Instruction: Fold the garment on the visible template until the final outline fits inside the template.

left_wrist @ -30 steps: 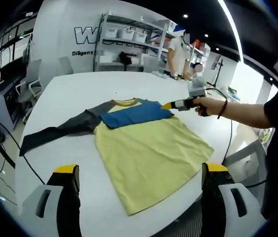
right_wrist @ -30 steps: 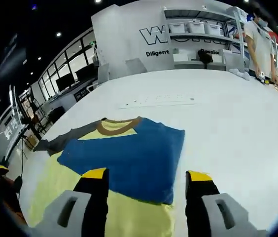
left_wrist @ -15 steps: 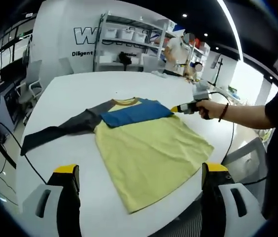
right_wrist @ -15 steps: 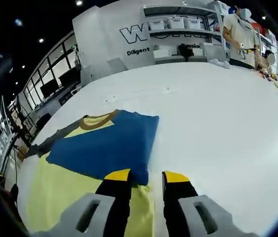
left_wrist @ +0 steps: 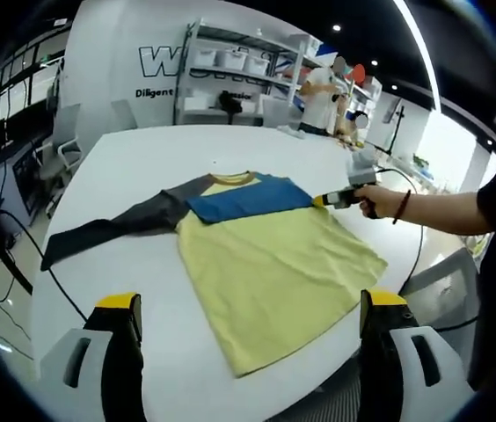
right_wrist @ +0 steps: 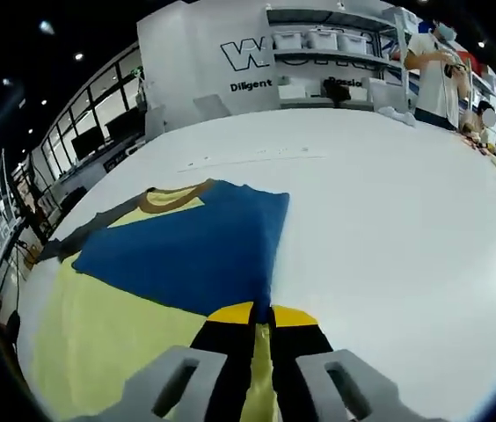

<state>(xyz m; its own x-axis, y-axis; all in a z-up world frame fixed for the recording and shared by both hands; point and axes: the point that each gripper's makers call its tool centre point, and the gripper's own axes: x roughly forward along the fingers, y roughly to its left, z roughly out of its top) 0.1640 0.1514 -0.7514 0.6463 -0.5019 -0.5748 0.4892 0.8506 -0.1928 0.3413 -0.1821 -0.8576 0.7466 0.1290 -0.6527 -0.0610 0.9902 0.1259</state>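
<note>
A long-sleeved shirt (left_wrist: 266, 264) lies flat on the white table (left_wrist: 142, 158), yellow body towards me. Its blue sleeve (left_wrist: 248, 198) is folded across the chest, and the dark grey sleeve (left_wrist: 116, 224) stretches out to the left. My left gripper (left_wrist: 250, 303) is wide open, off the cloth, near the shirt's hem. My right gripper (left_wrist: 323, 201), held by a hand, is at the shirt's right edge. In the right gripper view the right gripper (right_wrist: 261, 312) is shut on the shirt's edge where the blue sleeve (right_wrist: 195, 246) meets the yellow body (right_wrist: 116, 325). The brown collar (right_wrist: 173, 198) faces away.
A faint line of marks (right_wrist: 248, 159) crosses the table beyond the collar. A black cable (left_wrist: 28, 255) hangs off the table's left edge, and another (left_wrist: 411, 237) trails from the right gripper. Shelves (left_wrist: 230, 79) and a person (left_wrist: 323, 97) stand at the back.
My right gripper's jaws have gone from open to shut at the shirt's right edge beside the blue sleeve. The left gripper has stayed open and still.
</note>
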